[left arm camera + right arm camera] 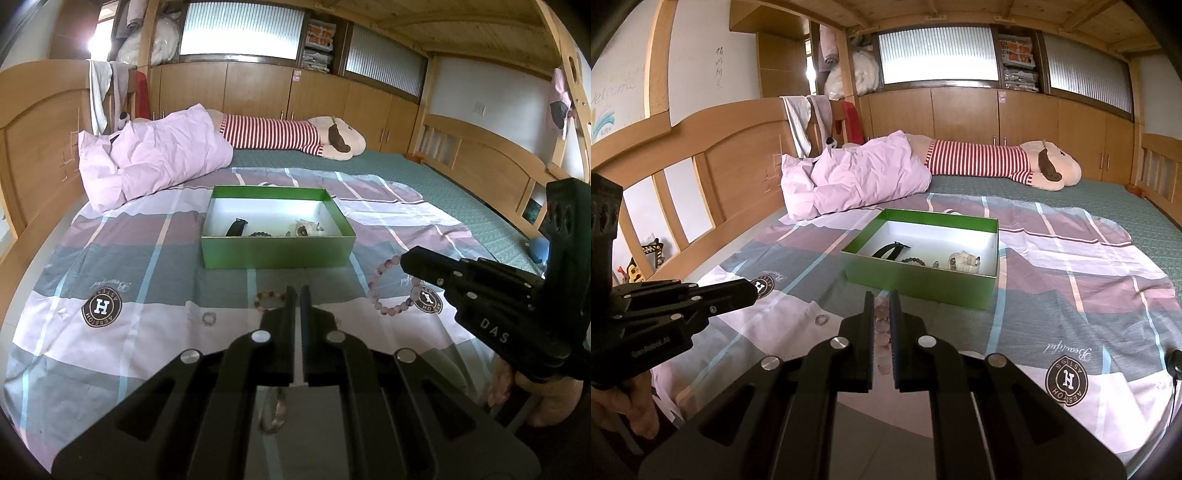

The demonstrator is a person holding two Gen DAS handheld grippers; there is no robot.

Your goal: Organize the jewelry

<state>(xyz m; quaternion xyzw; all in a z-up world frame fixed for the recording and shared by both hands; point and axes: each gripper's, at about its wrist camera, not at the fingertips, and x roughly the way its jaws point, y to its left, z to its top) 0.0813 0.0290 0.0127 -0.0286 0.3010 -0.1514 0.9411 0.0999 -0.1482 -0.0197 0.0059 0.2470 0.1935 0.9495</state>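
While the large pink bead bracelet [393, 288] lay whole on the plaid bedsheet [147, 317] in the left wrist view, the right wrist view showed only a few of its beads [882, 325] between the narrowly spaced fingers of the right gripper [882, 299]. The left gripper [294, 295], nearly closed and empty, hovered beside a smaller bracelet [267, 298] and a ring [208, 318], near the green box [277, 254].

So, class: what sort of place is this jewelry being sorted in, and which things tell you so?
Most likely a home bedroom. The work is done on a bed with a wooden headboard, a rumpled pink pillow and a long plush toy lie at the far side, and wooden cupboards line the wall.
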